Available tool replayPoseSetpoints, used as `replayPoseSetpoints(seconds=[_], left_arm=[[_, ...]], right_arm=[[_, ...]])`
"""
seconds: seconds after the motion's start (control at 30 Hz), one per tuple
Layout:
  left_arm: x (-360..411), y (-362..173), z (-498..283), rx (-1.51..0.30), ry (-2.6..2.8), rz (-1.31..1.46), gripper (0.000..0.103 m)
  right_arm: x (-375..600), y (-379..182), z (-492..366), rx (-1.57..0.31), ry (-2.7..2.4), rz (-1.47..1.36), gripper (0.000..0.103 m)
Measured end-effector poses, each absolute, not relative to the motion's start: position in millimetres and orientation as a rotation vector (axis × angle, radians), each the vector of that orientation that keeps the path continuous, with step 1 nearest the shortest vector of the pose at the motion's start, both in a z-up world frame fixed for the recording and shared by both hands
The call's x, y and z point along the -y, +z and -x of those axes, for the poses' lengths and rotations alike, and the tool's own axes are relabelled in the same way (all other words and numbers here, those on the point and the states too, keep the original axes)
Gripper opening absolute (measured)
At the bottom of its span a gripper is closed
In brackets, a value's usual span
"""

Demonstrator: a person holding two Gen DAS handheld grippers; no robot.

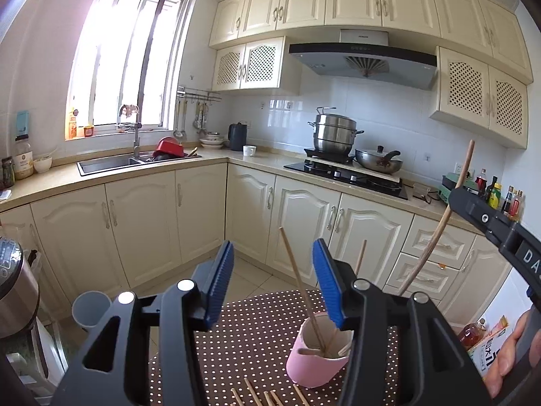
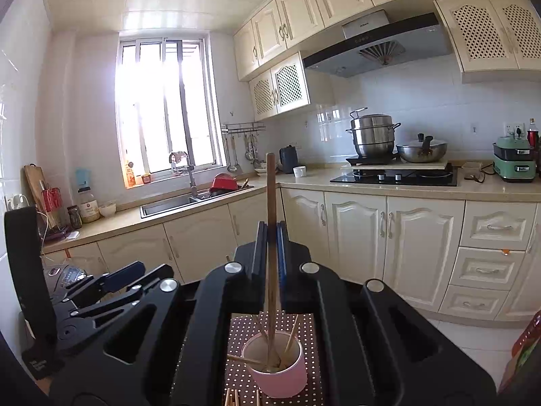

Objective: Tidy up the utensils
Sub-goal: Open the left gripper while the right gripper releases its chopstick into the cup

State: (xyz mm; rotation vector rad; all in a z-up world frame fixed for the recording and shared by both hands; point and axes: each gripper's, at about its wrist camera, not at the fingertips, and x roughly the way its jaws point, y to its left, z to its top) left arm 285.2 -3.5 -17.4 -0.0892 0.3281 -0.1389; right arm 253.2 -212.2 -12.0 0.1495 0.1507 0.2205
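Left gripper (image 1: 274,280) spread, empty; right gripper (image 2: 270,237) pinches the wooden utensil (image 2: 270,203), which may tip the pink cup (image 2: 275,368) near the table (image 1: 250,345) edge.

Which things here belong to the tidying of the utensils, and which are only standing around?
For the job:
- pink cup
- long wooden stick, clamped in the right tongs, its lower end in the cup
- chopsticks in the cup
- loose chopsticks on the dotted cloth
- left tongs, open

Just lying about:
- steel pot
- kettle
- white mug
- red bowl
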Motion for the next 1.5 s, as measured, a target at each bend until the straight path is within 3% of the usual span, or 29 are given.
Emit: replayPoseSetpoints(seconds=[0.57,0.67,1.0,1.07,1.13,1.5], left_arm=[[-10.1,-31.2,-284.8,-0.362,-0.132,0.111,0.048],[-7.9,-31.6,-282.6,-0.366,-0.135,0.107,0.054],[-5.0,-26.3,-264.9,-0.361,-0.134,0.097,0.056],[-5.0,-25.5,-260.6,-0.36,-0.137,0.098,0.057],[-4.3,-24.8,-255.8,-0.361,-0.136,0.095,0.058],[-7.1,-19.5,-226.5,-0.361,-0.138,0.097,0.058]], right_arm=[[206.2,-35.9,-267.4,-0.24,0.222,-0.136,0.006],[206.8,-40.9,-268.6,-0.263,0.225,-0.143,0.007],[209.5,-42.3,-261.3,-0.281,0.222,-0.148,0.008],[210.6,-41.5,-258.3,-0.282,0.217,-0.152,0.018],[212.4,-40.9,-254.4,-0.276,0.213,-0.156,0.049],[217.5,-36.0,-226.4,-0.257,0.201,-0.155,0.049]])
